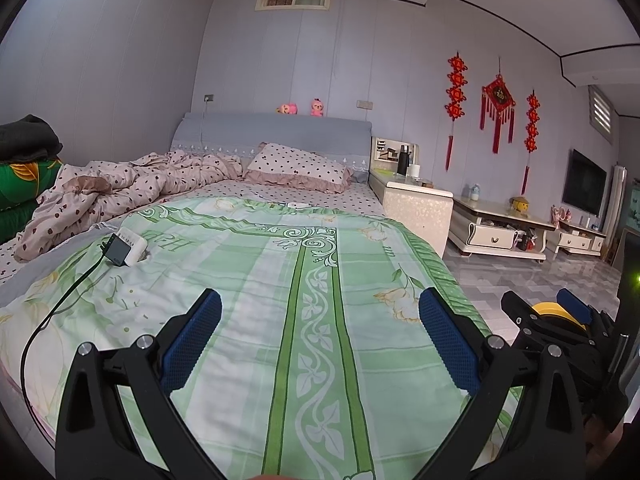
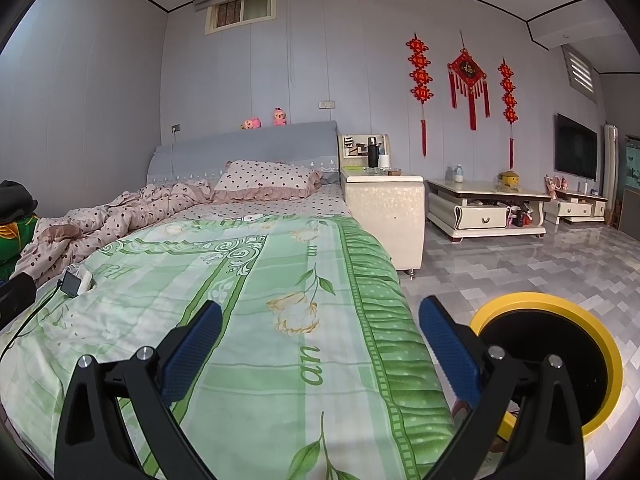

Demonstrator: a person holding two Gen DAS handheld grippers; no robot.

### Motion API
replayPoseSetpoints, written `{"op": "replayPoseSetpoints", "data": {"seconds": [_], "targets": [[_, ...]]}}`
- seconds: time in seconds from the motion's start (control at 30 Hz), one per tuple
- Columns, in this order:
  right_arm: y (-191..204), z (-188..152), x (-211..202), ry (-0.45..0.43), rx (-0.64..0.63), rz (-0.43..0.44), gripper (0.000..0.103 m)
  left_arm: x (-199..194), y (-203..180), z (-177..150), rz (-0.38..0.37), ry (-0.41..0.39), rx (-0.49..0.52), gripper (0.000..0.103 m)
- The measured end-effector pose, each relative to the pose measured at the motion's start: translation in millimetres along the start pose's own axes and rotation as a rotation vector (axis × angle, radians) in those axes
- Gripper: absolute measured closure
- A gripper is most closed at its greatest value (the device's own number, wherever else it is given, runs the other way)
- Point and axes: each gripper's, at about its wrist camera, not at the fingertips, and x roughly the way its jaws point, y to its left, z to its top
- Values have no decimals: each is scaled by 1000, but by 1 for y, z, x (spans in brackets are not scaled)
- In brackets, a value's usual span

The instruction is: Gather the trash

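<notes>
Nearest, the left gripper (image 1: 320, 312) hangs over the foot of the bed (image 1: 248, 312), its jaws spread wide with nothing between the blue pads. The right gripper (image 2: 320, 316) hovers at the bed's right edge, jaws likewise wide and empty. Just right of it, on the grey tiled floor (image 2: 520, 264), stands the yellow-rimmed bin (image 2: 600, 344) with a dark inside (no loose trash can be made out on the bed or floor). Further up the green floral cover (image 1: 240, 264) lies a white charger box (image 1: 126, 246) with a black cable (image 1: 52, 312) trailing off it. Beyond are a rumpled spotted quilt (image 1: 120, 184), a matching pillow (image 1: 296, 168) and the grey headboard (image 1: 272, 130).
</notes>
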Motion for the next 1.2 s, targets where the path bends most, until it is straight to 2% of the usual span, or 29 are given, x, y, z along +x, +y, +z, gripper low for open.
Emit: {"op": "replayPoseSetpoints", "data": {"seconds": [1.2], "targets": [[-2, -4, 3, 25, 5, 3, 8, 3, -6, -10, -11, 25, 5, 8]]}}
